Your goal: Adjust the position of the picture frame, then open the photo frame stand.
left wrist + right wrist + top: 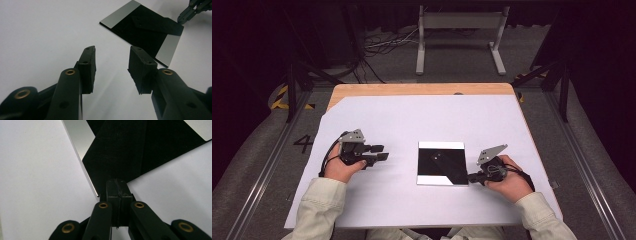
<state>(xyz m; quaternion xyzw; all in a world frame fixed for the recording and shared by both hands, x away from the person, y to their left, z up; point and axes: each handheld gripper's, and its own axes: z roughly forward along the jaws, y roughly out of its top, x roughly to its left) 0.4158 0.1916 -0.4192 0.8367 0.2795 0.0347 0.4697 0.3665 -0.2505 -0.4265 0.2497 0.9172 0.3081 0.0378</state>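
Observation:
A square mirror-like plate (pixel 428 178) lies flat on the white sheet, right of centre. A thin black sheet (pixel 444 162) lies folded across it, leaving silver strips bare. My right gripper (pixel 470 176) is at the plate's near right corner, shut on the corner of the black sheet (pixel 125 150), which runs straight into the closed jaws (pixel 117 181) past the plate's edge (pixel 80 137). My left gripper (pixel 384 152) rests on the white sheet left of the plate, open, with nothing between its jaws (pixel 112 53). It points at the plate (pixel 120 15), and the right gripper (pixel 181 19) shows beyond it.
A white sheet (pixel 412 120) covers most of the wooden table (pixel 422 89). Bare white surface surrounds the plate on all sides. Beyond the far edge a metal stand (pixel 459 30) and cables (pixel 382 45) sit on the floor.

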